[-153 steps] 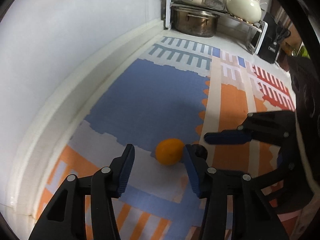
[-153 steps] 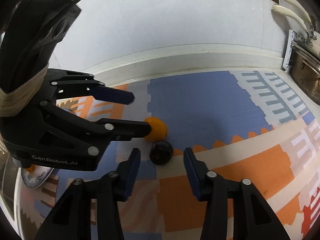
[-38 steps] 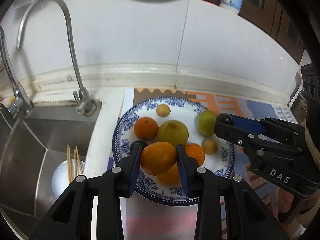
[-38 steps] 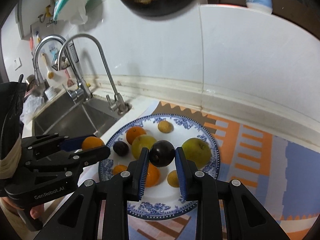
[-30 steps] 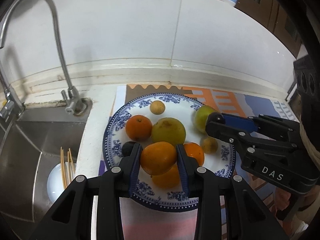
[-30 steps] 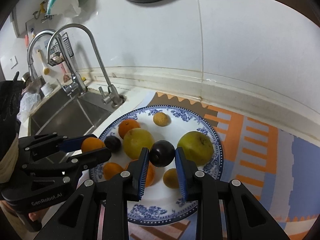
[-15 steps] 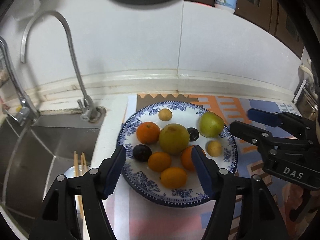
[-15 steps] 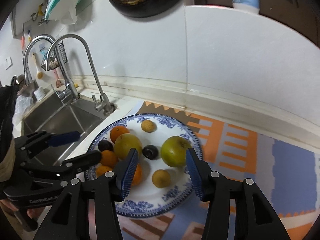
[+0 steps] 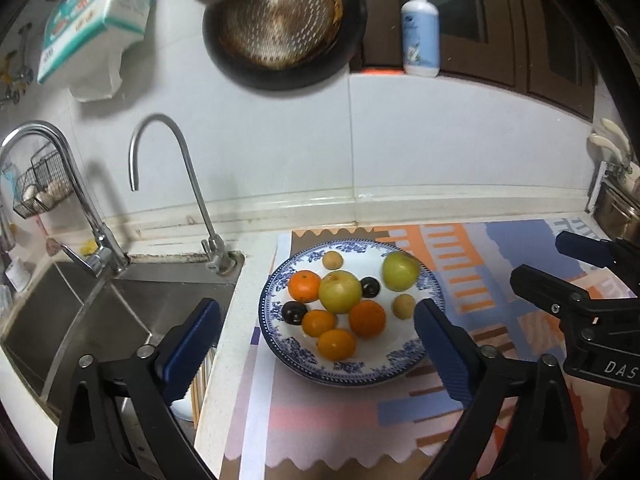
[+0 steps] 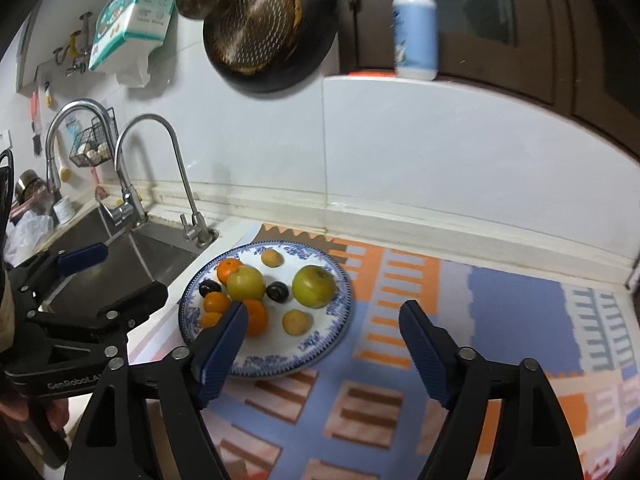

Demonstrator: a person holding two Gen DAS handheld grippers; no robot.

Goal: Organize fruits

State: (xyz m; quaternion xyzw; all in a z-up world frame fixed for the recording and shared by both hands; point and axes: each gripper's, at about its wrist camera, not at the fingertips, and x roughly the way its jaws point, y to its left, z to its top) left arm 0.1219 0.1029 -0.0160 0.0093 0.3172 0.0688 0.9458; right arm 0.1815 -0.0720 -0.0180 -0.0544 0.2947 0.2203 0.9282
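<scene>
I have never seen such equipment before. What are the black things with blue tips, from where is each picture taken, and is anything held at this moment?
They are two hand-held grippers; a person carries one in each hand. Each has a camera that looks forward along its two blue-padded fingers. One picture is from the left gripper, the other from the right gripper. Each view also shows the other gripper at its edge. Both are open and hold nothing. On the patterned mat stands a blue-and-white plate with oranges, two green fruits, two dark plums and two small yellow-brown fruits. Beside the plate is a sink with taps.
</scene>
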